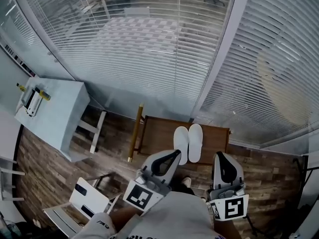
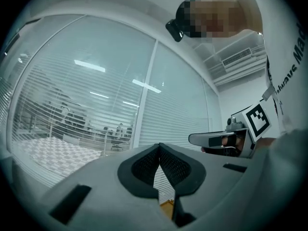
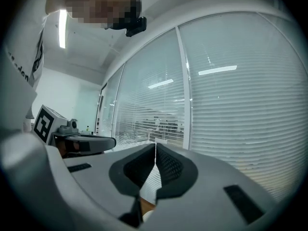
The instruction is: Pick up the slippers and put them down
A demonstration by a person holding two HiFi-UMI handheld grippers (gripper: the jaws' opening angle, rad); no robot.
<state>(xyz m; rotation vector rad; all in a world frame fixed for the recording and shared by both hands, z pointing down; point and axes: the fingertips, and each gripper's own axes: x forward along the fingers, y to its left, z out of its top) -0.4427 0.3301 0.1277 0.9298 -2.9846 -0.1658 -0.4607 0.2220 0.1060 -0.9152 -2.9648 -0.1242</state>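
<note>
Grey plastic left tool (image 1: 173, 157) and right tool (image 1: 221, 159), both closed and empty.
Soft, rounded white slippers (image 1: 189, 142) lie side by side on the brown wooden tabletop (image 1: 157, 133); slatted blinds (image 1: 149, 44) stand behind it.

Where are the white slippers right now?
In the head view, the slippers lie side by side on the brown table by the glass wall, just beyond the left gripper.
</note>
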